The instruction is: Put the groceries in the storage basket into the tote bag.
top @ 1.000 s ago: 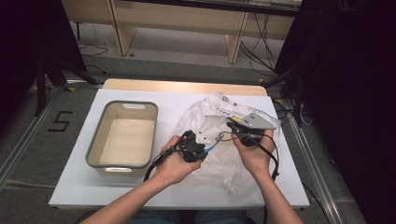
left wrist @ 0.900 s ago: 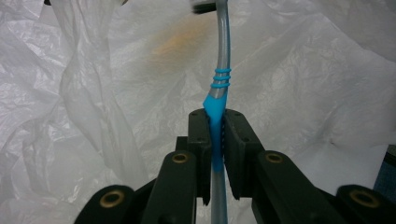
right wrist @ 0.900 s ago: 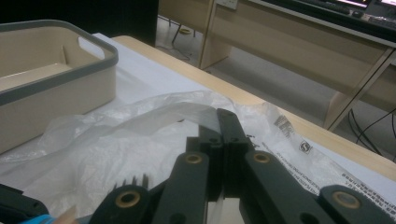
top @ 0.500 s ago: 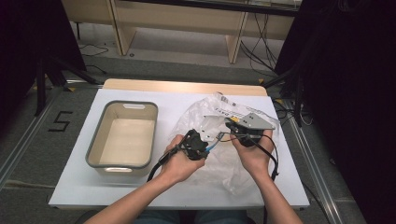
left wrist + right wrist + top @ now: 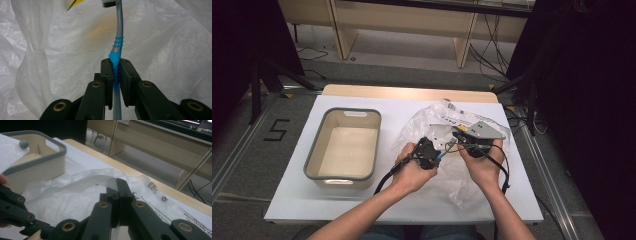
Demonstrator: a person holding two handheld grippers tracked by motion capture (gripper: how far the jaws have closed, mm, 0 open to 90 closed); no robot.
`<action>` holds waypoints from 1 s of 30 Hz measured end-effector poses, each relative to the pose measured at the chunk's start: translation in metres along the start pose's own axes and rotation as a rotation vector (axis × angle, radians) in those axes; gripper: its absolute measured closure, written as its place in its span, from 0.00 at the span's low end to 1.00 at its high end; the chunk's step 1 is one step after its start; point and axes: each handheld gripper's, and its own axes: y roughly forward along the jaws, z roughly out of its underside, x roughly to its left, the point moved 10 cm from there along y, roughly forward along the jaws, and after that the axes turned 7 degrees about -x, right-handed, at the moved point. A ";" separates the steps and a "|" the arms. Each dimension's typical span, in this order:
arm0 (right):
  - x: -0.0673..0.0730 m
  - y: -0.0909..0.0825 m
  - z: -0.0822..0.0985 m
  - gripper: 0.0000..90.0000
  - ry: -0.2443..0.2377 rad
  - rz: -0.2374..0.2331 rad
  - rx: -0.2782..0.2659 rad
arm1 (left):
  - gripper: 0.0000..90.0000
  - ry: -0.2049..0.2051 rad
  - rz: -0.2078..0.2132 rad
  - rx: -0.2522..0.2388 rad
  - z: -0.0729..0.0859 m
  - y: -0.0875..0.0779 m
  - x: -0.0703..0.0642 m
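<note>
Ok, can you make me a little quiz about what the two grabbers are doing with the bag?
1. True or false: the left gripper is shut on a blue and clear handle.
2. Pick one: what does the right gripper pinch? A) the plastic bag B) a spoon C) a sock
3. In the high view, on which side of the bag does the beige tub sit?

Key:
1. True. Its jaws squeeze the blue part.
2. A. A strip of the thin bag runs between its closed jaws.
3. On the left, on the white table top.
</note>
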 end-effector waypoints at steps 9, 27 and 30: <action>0.001 0.001 0.001 1.00 0.002 -0.002 0.002 | 0.90 0.019 -0.019 -0.022 -0.003 0.014 0.003; -0.003 0.000 0.006 1.00 0.010 0.001 0.021 | 0.61 0.114 -0.045 -0.108 -0.009 0.007 0.002; -0.003 0.000 0.007 1.00 0.007 -0.002 0.020 | 0.58 0.113 -0.036 -0.139 -0.011 -0.012 0.001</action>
